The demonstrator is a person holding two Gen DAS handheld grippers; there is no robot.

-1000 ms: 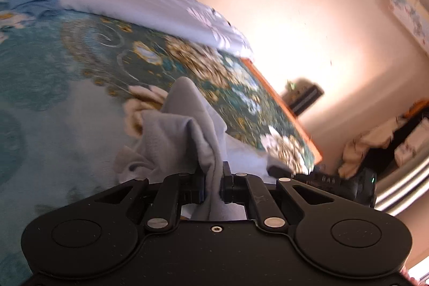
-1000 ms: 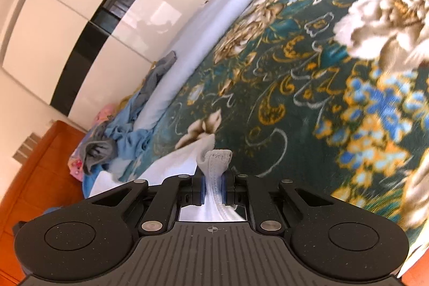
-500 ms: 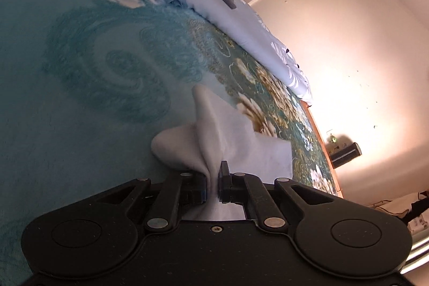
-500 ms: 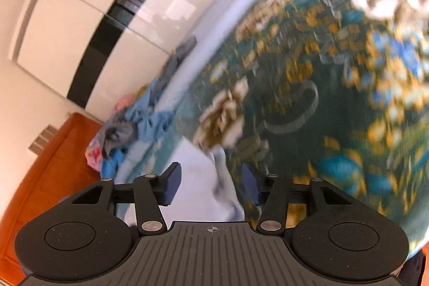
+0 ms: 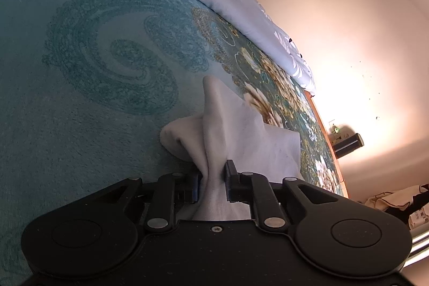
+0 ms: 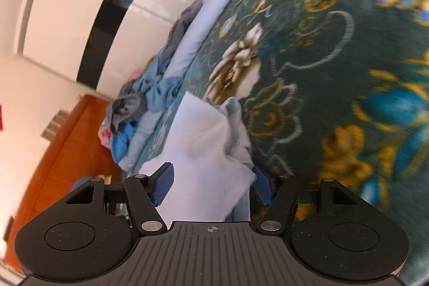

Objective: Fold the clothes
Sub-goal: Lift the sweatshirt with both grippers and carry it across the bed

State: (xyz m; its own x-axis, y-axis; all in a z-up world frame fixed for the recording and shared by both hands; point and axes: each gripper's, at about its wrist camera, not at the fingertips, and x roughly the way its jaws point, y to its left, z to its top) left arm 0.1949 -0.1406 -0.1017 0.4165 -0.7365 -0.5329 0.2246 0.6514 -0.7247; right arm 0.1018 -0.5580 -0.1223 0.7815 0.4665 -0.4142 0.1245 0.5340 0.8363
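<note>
A pale grey-white garment (image 5: 241, 130) of soft knit cloth lies crumpled on the teal floral bedspread (image 5: 93, 71). One bunched fold of it stands up in a tall ridge, pinched at its base, while the rest spreads flat over the bedspread's gold-and-cream flower pattern with a straight edge showing. In the right wrist view the same garment (image 6: 206, 146) lies rumpled beside a large cream flower of the bedspread (image 6: 308, 58), its upper layers loosely gathered and creased.
</note>
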